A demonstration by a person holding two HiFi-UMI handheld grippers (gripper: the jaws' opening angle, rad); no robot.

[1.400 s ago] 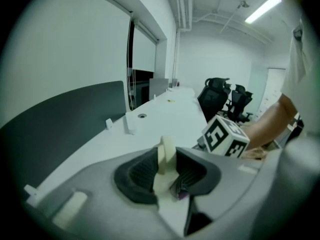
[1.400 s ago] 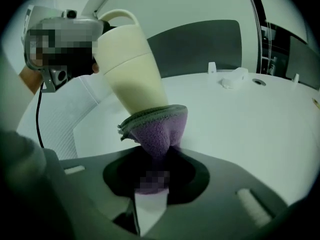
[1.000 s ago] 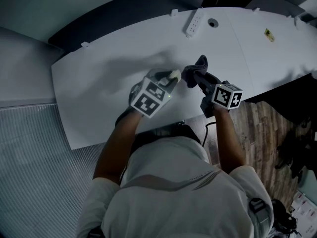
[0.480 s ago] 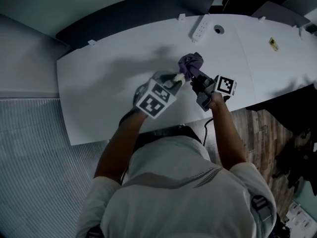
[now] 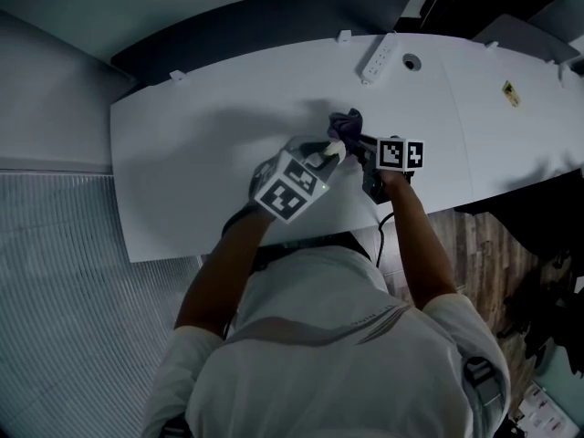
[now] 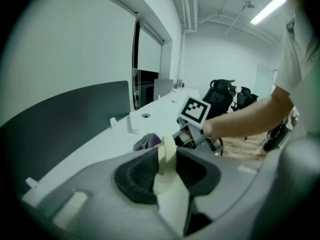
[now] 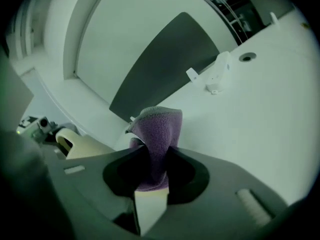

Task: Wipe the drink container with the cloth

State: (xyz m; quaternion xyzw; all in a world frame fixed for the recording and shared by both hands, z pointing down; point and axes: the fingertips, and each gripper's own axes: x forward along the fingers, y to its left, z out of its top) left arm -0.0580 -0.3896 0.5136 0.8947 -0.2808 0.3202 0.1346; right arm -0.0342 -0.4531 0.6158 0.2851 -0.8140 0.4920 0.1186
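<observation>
On the white table [image 5: 192, 172] my left gripper [image 5: 327, 156] is shut on a cream drink container [image 5: 334, 150]; in the left gripper view its pale edge [image 6: 167, 151] stands upright between the dark pads of that gripper [image 6: 169, 167]. My right gripper [image 5: 359, 141] is shut on a purple cloth [image 5: 347, 122], which bunches up from its jaws [image 7: 160, 129] in the right gripper view [image 7: 155, 171]. The cloth sits at the container's far end, seemingly touching it. From the right gripper the container [image 7: 75, 143] shows at the left.
A white power strip [image 5: 379, 58] and a round cable hole [image 5: 413, 62] lie at the table's far edge, in front of a dark partition [image 5: 255, 26]. A yellow sticker [image 5: 511, 94] is on the table's right section. Wooden floor [image 5: 474, 235] and office chairs [image 6: 222, 91] lie to the right.
My right gripper has come in leftward with the cloth, from beside the container to close against its far end. The left gripper keeps its hold and has hardly shifted.
</observation>
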